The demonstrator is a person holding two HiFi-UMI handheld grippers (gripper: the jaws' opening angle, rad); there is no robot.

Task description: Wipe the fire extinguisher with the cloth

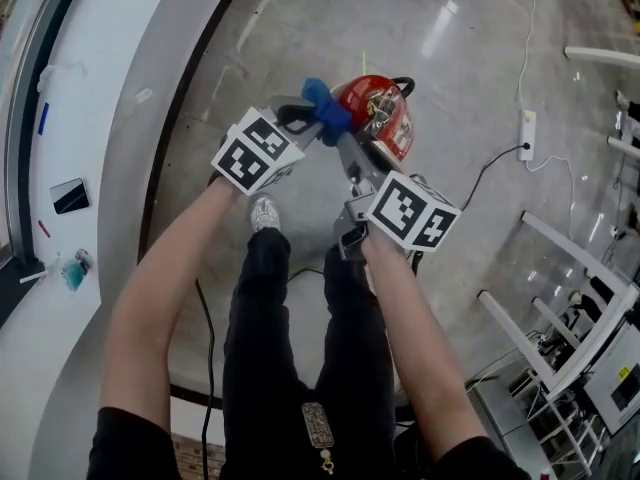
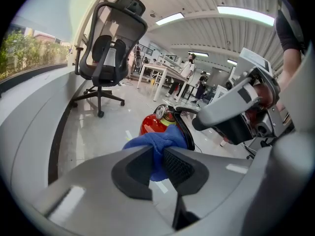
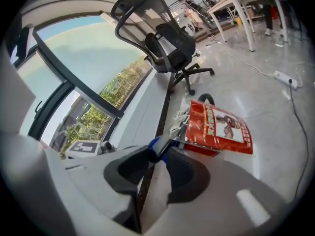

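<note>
Two hand-held grippers meet over a red fire extinguisher (image 1: 378,118) that stands on the glossy grey floor (image 1: 480,48), just ahead of the person's feet. The left gripper (image 2: 158,156) is pinched tight on a bunched blue cloth (image 2: 156,140), held at the extinguisher's top, near its black handle; whether the cloth touches the metal cannot be told. The right gripper (image 3: 156,161) has its jaws spread, with nothing pressed between the pads, and its tips sit just beside the cloth. Judging from this, the cloth is in hand and at the cylinder, but most of the wiping, down the red body and label, seems left to do. No open container is in view; the extinguisher is sealed, and its contents do not show.
</note>
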